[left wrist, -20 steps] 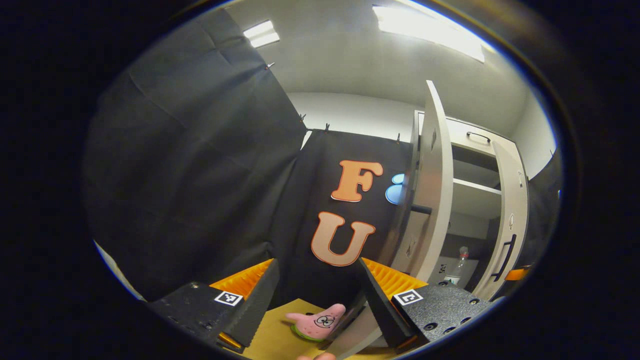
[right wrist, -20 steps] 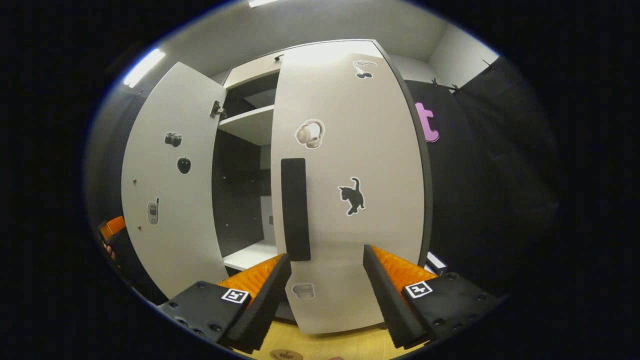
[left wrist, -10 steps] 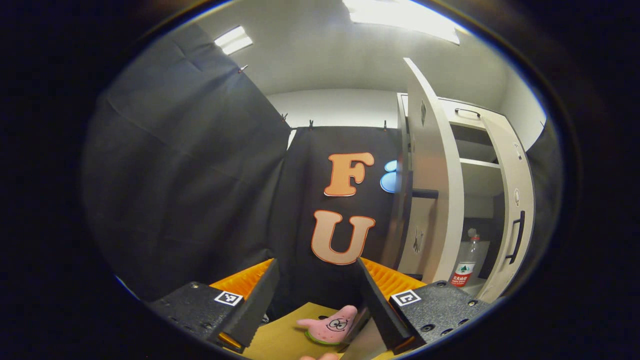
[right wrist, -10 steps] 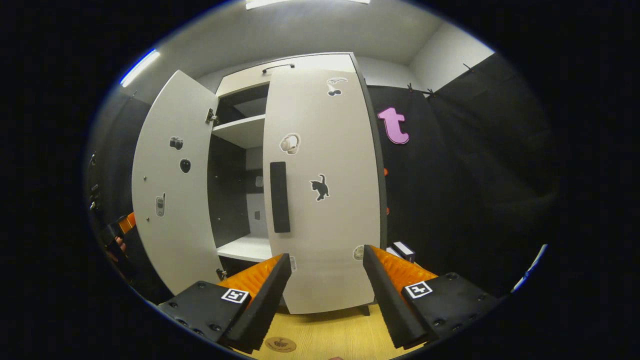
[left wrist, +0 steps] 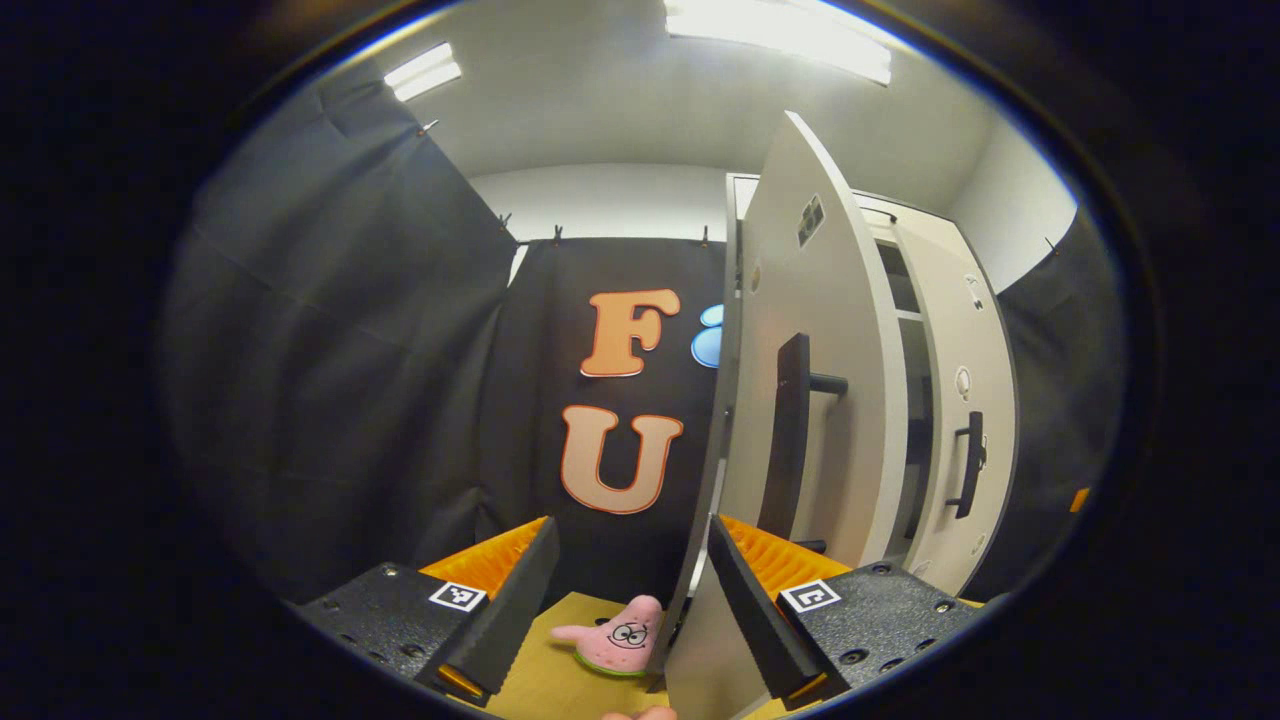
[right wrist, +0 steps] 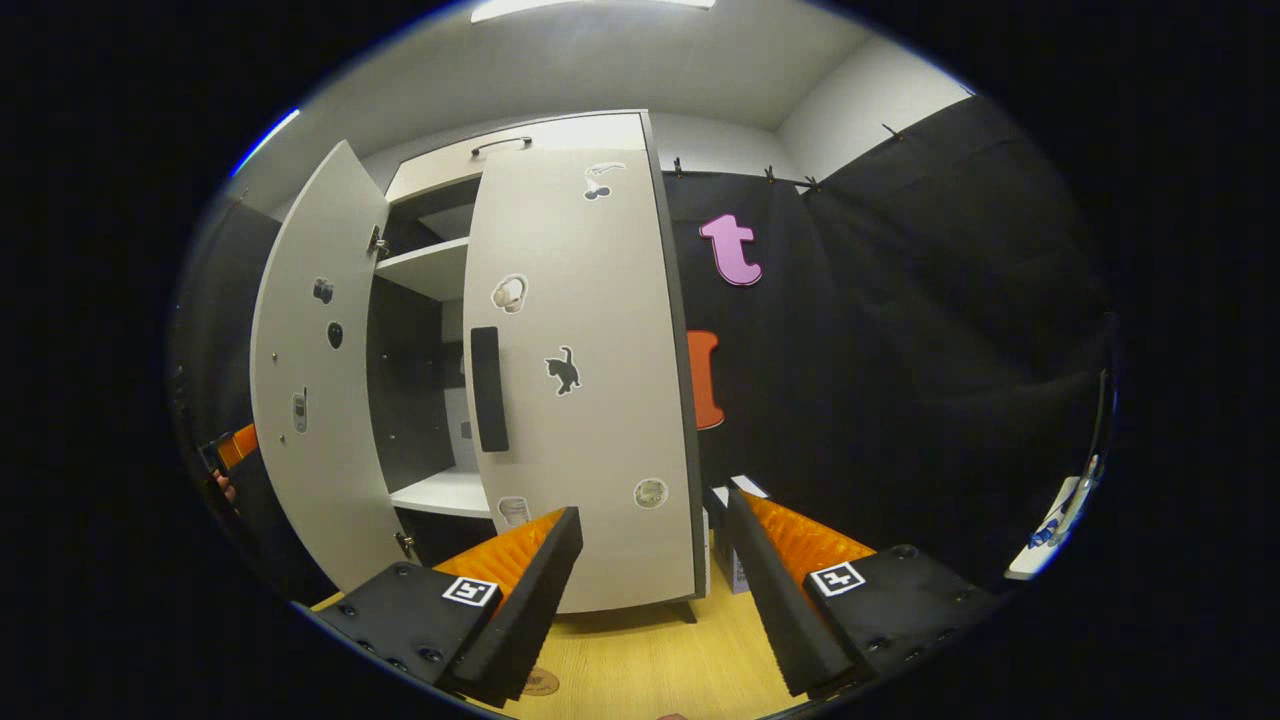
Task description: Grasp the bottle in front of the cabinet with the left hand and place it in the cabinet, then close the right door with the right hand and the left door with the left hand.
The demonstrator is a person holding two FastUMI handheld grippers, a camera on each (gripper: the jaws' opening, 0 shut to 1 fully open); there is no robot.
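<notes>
The white cabinet's left door stands half open, edge toward me, its dark bar handle facing right. My left gripper is open, with the door's lower edge between its fingers, close by the right finger. In the right gripper view the right door lies against the cabinet front, and the left door swings outward. My right gripper is open and empty, well back from the right door. The doors hide the bottle.
A pink star plush lies on the wooden table between my left fingers. A small box sits by the cabinet's right foot. The other gripper and a hand are behind the left door. Black cloth walls surround the cabinet.
The left door has swung toward shut, covering the bottle on the cabinet's lower shelf. My right gripper has backed away from the right door, which has gone flat against the cabinet.
</notes>
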